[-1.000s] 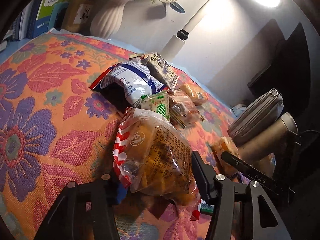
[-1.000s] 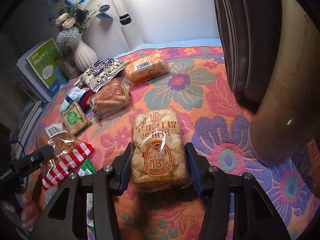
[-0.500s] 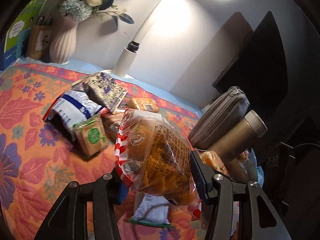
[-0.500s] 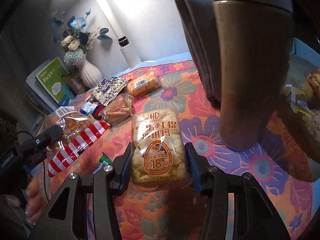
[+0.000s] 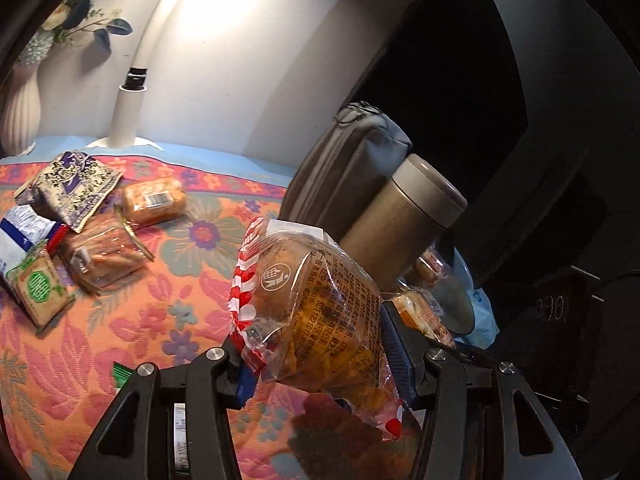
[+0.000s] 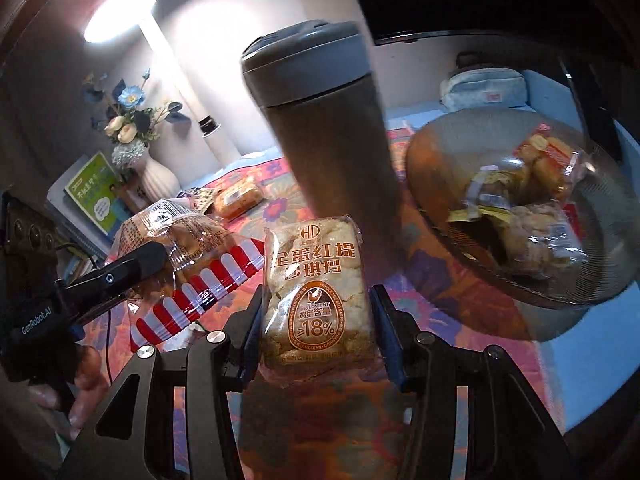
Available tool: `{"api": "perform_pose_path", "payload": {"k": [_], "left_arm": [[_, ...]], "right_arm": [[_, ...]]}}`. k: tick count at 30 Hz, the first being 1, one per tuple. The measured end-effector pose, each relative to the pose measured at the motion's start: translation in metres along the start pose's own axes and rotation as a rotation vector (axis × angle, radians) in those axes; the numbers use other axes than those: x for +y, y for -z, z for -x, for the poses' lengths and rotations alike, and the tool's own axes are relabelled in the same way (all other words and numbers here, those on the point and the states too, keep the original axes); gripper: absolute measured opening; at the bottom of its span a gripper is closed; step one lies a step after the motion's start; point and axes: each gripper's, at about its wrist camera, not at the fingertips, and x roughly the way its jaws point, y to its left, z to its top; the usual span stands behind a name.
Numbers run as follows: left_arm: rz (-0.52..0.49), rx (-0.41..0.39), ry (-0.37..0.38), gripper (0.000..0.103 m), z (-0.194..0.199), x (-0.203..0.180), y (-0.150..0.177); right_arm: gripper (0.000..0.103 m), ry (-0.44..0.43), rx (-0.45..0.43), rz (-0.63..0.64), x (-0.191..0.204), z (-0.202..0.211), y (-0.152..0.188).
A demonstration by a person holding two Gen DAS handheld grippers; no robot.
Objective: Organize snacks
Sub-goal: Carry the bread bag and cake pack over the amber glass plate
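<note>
My left gripper (image 5: pixel 316 364) is shut on a red-striped clear bag of golden pastry (image 5: pixel 320 304), held above the flowered cloth; the bag also shows in the right wrist view (image 6: pixel 192 256). My right gripper (image 6: pixel 316 336) is shut on a beige egg-cake packet (image 6: pixel 316 292) marked 18%, held in the air. A glass bowl (image 6: pixel 452 276) holding several wrapped snacks sits to the right, behind the packet. Loose snacks remain at the far left: an orange cake packet (image 5: pixel 154 200), a brown bread packet (image 5: pixel 104 256), a purple patterned bag (image 5: pixel 72 184) and a green-label cracker (image 5: pixel 38 288).
A tall bronze tumbler (image 6: pixel 324 128) stands right ahead of the right gripper, next to the bowl; it also shows in the left wrist view (image 5: pixel 404 220) with a grey pouch (image 5: pixel 344 168) behind it. A white vase (image 6: pixel 158 176), lamp post (image 5: pixel 128 112) and books (image 6: pixel 96 196) line the back.
Both grippers have lifted and swung right with their packets. The tumbler and the glass bowl have come into close view; the loose snack pile has slid to the left.
</note>
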Motion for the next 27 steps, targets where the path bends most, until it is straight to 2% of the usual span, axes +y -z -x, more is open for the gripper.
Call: {"api": "perform_pose_path", "payload": {"k": [7,12,16,23,27], "left_arm": [[-0.056,0.045,0.071,0.052,-0.022,-0.040,0.003],[-0.122,0.043,0.078,0.052,-0.035,-0.069,0.009],[-0.152,0.019,0.061,0.052,-0.042,-0.088,0.006],[-0.122,0.019,0.053,0.052,-0.047,-0.081,0.006],[-0.106,0.020,0.062,0.052,-0.042,-0.079,0.007]], "right_arm": [[0.048,0.036,-0.048,-0.055,-0.036,0.032,0.003],[0.048,0.072,-0.096,-0.087,-0.055,0.053,0.004],[0.048,0.051,-0.130,-0.109,-0.070,0.061,-0.002],[0.048,0.032,-0.098,-0.063,-0.066,0.053,0.003],[0.047,0.029,-0.111,-0.065,-0.065,0.056,0.004]]}}
